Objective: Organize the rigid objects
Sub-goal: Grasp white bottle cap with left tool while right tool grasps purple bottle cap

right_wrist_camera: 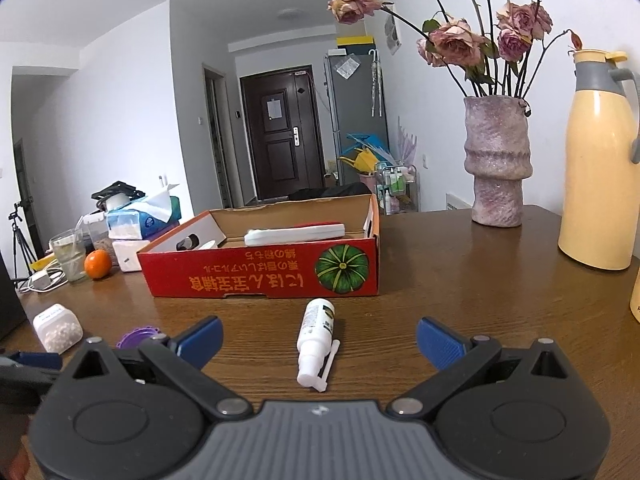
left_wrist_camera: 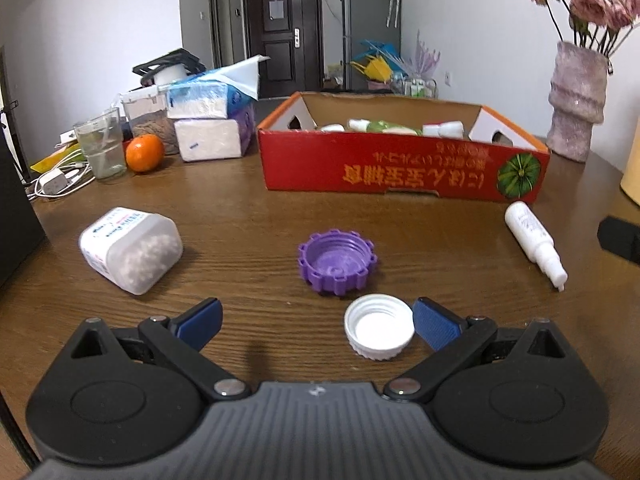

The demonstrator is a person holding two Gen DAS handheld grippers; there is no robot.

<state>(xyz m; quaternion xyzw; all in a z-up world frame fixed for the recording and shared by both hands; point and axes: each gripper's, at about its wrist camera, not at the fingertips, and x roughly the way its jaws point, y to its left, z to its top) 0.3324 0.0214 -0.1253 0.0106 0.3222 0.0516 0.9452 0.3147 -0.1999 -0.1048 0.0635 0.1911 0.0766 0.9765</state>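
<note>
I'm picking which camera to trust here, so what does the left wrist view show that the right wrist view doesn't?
Only the left wrist view shows the white cap, lying open side up just inside the open left gripper by its right finger.

Only the right wrist view shows the yellow thermos jug and a long white item in the box.

Both show the red cardboard box, purple cap, white spray bottle lying between the fingers of the open right gripper, pellet container, orange and vase.
</note>
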